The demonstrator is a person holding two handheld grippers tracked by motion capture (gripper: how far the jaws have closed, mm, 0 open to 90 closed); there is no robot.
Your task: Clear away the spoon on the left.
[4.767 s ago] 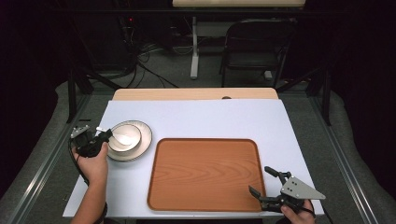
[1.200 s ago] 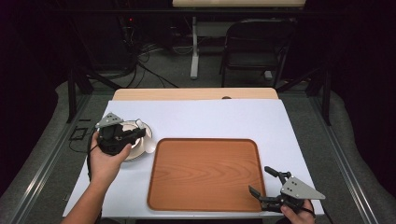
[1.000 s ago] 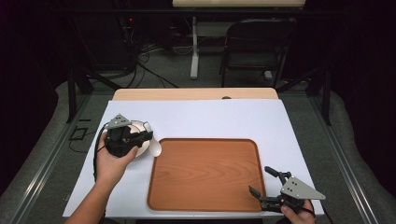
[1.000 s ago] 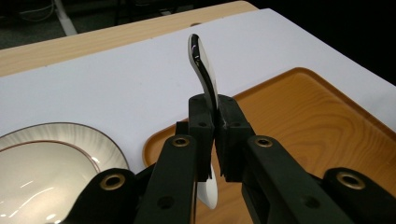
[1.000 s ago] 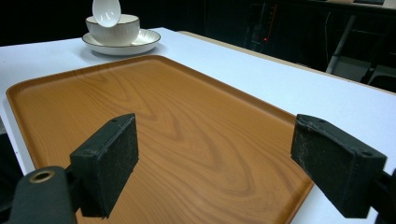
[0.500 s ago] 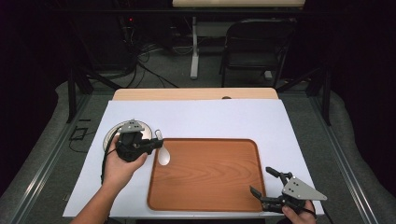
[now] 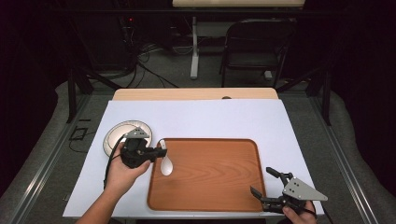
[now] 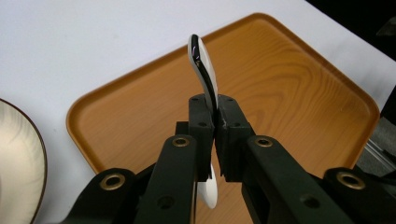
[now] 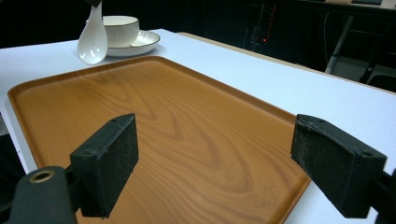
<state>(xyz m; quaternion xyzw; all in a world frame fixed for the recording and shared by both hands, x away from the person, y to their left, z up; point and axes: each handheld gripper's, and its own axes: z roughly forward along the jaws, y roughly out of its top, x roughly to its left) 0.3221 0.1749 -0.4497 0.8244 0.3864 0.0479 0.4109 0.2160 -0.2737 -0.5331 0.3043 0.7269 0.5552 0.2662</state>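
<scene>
My left gripper [image 7: 161,150] is shut on the handle of a white ceramic spoon [image 7: 166,164]. It holds the spoon just over the left edge of the brown wooden tray [image 7: 210,179]. In the left gripper view the spoon [image 8: 201,65] stands up between the closed pads of the left gripper [image 8: 215,123], its bowl hanging below them over the tray [image 8: 289,93]. My right gripper [image 7: 261,181] rests open at the tray's near right corner, nothing between its jaws. From the right gripper [image 9: 215,163] I see the spoon [image 9: 92,44] hanging at the tray's [image 9: 187,126] far end.
A white bowl [image 9: 120,29] sits on a round plate [image 9: 140,44] left of the tray; the plate [image 7: 119,135] lies just behind my left hand. The white tabletop [image 7: 210,121] stretches behind the tray. A chair [image 7: 257,46] stands on the floor beyond the table.
My left hand has carried the spoon rightward and a little downward, from over the plate to the tray's left edge. The right gripper has stayed put.
</scene>
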